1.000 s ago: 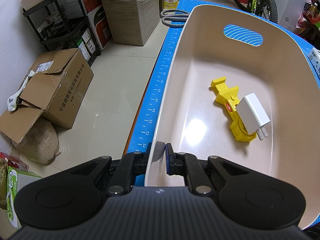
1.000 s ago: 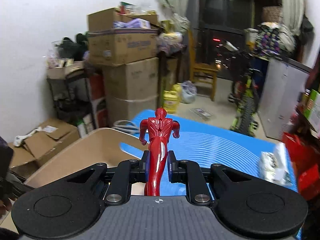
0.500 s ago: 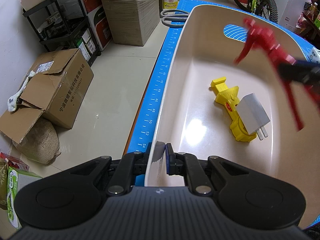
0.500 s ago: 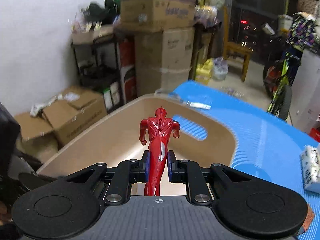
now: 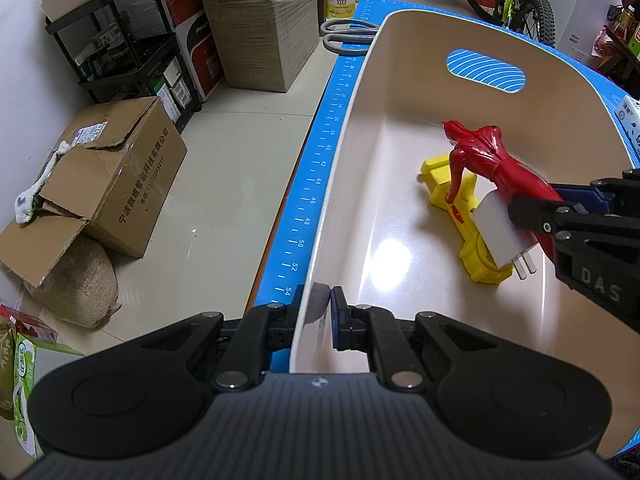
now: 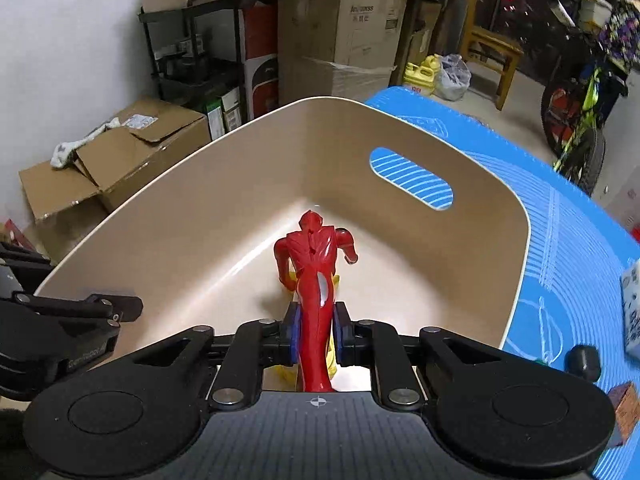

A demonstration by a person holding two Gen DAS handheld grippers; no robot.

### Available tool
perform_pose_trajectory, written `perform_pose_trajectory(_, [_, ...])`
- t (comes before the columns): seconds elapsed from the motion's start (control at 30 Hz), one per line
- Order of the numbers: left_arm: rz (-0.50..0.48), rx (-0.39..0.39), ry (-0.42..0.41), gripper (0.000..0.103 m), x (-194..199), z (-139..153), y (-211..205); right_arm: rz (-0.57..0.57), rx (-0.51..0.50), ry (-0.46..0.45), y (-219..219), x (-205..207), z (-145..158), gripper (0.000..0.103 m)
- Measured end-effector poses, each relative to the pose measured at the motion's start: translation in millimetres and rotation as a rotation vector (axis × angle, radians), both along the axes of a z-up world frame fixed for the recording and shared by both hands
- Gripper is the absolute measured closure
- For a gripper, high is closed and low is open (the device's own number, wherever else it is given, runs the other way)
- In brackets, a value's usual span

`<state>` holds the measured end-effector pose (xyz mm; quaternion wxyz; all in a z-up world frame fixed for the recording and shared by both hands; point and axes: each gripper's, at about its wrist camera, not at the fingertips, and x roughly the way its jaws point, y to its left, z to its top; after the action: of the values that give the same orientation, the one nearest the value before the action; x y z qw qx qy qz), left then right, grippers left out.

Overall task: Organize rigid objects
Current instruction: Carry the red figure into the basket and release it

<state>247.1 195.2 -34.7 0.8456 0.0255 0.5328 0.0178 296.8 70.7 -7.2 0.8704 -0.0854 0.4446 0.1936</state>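
Observation:
A beige plastic bin (image 5: 360, 92) (image 6: 192, 184) stands on a blue mat (image 6: 568, 216). My left gripper (image 5: 320, 316) is shut on the bin's near rim. My right gripper (image 6: 315, 334) is shut on a red toy figure (image 6: 314, 272) and holds it low inside the bin; the figure also shows in the left wrist view (image 5: 484, 156), just above a yellow toy (image 5: 452, 192) and a white charger plug (image 5: 500, 232) on the bin floor.
Grey-handled scissors (image 5: 348, 34) lie on the mat behind the bin. A white packet (image 6: 632, 304) and a small black object (image 6: 584, 362) lie on the mat to the right. Cardboard boxes (image 5: 116, 184), a black shelf (image 5: 120, 40) and a bicycle (image 6: 576, 120) stand around the table.
My right gripper has carried the red figure over the bin's rim and down inside it, close above the yellow toy and charger. My left gripper has held the rim still.

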Motion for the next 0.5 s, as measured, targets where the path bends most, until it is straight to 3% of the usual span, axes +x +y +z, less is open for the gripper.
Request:
perform_pose_trajectory(0.13, [0.002,-0.003,0.0,0.09,0,1,1,-0.013,0.024,-0.033,-8,-5,7,0.051])
perform_pose_trajectory(0.5, [0.006,-0.005,0.0,0.09,1,1,0,-0.105,0.101,-0.165,-55,-28,48,0.035])
